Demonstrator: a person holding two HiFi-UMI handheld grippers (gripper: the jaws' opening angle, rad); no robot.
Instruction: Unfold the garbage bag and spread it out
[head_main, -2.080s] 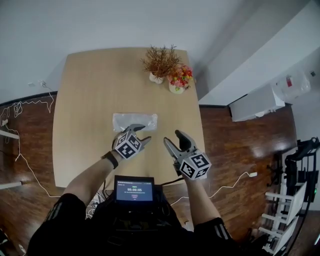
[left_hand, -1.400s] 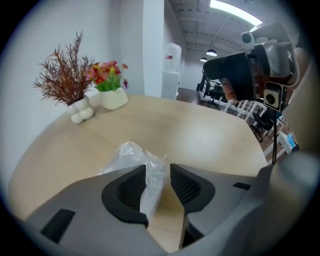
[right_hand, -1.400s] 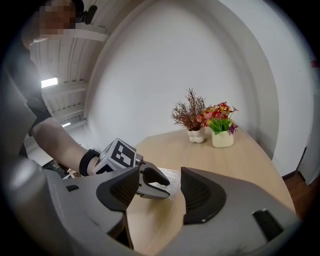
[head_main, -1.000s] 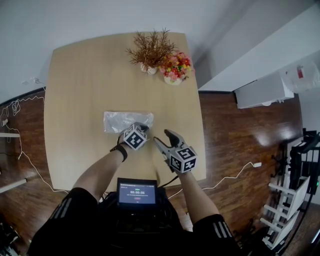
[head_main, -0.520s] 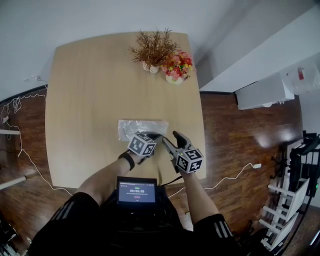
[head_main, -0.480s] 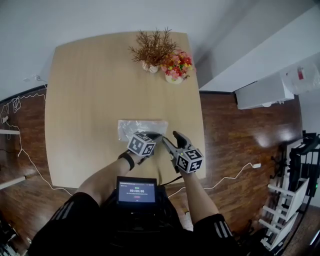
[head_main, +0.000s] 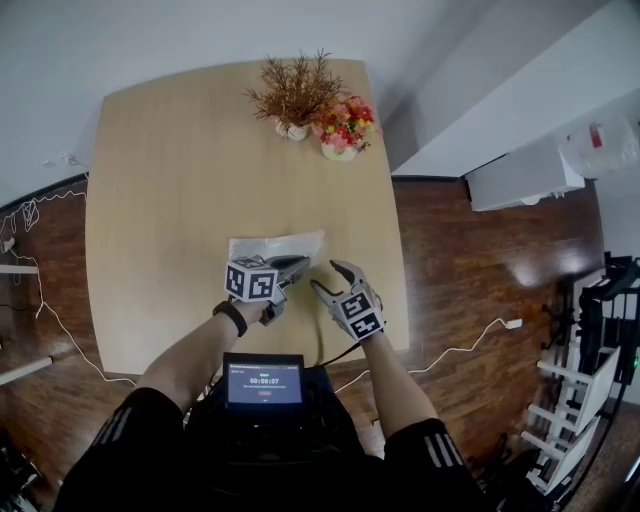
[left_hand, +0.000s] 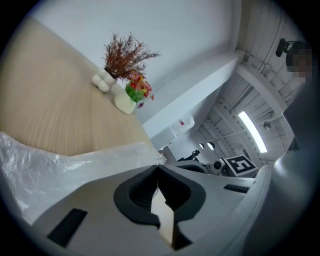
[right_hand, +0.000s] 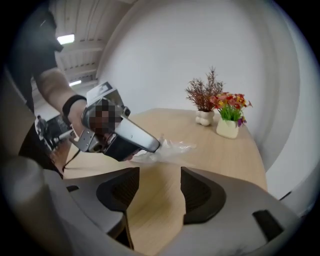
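Note:
A clear, folded garbage bag lies on the wooden table near its front right. My left gripper is shut on the bag's near right edge and holds that edge a little off the table. In the left gripper view the crinkled bag trails away to the left from the left gripper. The right gripper hovers open just right of the left one, with nothing between its jaws. In the right gripper view the right gripper faces the left gripper and the bag.
Two small white pots stand at the table's far right, one with dry brown twigs and one with bright flowers. The table's right edge is close to the right gripper. A small screen sits at the person's chest. Cables lie on the floor.
The left gripper has risen and rolled, lifting the bag's near edge and drawing the bag to the right. The right gripper has come lower and nearer the left one.

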